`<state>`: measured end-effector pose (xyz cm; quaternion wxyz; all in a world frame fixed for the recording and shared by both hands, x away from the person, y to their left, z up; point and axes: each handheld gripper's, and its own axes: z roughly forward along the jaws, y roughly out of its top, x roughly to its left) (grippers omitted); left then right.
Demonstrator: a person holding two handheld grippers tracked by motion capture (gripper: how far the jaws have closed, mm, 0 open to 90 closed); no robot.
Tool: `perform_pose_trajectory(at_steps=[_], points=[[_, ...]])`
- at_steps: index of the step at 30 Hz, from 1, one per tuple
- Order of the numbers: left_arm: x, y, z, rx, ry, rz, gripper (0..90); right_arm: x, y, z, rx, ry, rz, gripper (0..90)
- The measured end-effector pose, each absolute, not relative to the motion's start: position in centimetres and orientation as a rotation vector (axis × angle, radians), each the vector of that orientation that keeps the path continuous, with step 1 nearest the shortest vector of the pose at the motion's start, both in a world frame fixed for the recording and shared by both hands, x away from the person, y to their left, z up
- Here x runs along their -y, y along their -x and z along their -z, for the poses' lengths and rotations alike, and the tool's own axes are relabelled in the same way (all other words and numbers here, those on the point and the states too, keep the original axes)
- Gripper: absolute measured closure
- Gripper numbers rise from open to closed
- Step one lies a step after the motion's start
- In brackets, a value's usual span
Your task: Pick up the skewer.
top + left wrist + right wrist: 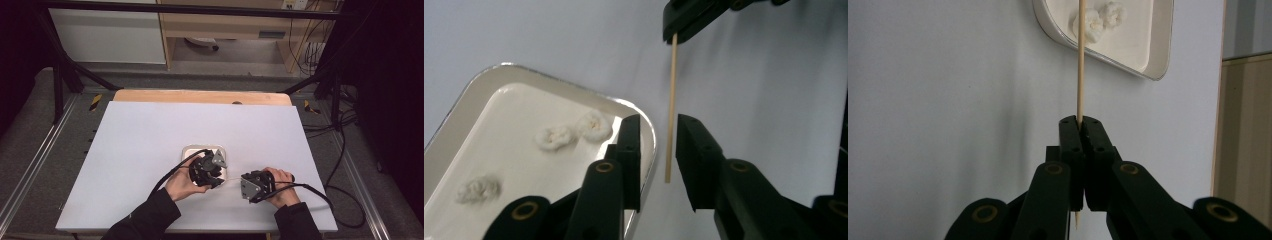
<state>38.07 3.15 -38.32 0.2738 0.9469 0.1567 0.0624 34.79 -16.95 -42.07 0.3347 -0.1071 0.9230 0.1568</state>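
A thin wooden skewer (1080, 60) is clamped between the closed jaws of my right gripper (1080, 122) and points toward a small white tray (1143, 50). The skewer (670, 100) also runs between the parted jaws of my left gripper (658, 127), with a gap on both sides. The other gripper (684, 20) holds its far end. The tray (499, 75) holds three fluffy white lumps (555, 137). From above, the left gripper (215, 179) hovers at the tray's (190, 149) near edge, and the right gripper (245, 184) is just to its right.
A white sheet (150, 130) covers the table, with a strip of bare wood (200, 96) along the far edge. Black cables (345, 200) trail off the right side. Metal frame rails (30, 165) flank the table.
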Motion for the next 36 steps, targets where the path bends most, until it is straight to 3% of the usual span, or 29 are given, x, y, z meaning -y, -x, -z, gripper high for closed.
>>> perform_pose_trajectory(at_steps=[8,9,15,36], points=[[-2.1,-38.4,38.8,-0.418,-2.659,-0.155,73.0,16.3,-34.7,41.9,-2.410,0.304,-0.366,89.5],[-1.9,-38.5,38.9,-0.407,-2.665,-0.145,78.0,16.2,-34.8,41.9,-2.404,0.322,-0.359,89.5],[-1.2,-38.4,39.4,-0.385,-2.688,-0.135,86.4,16.1,-34.7,42.0,-2.411,0.330,-0.335,89.5],[-0.8,-37.7,39.5,-0.350,-2.710,-0.168,89.1,16.2,-34.5,42.0,-2.399,0.341,-0.340,88.7]])
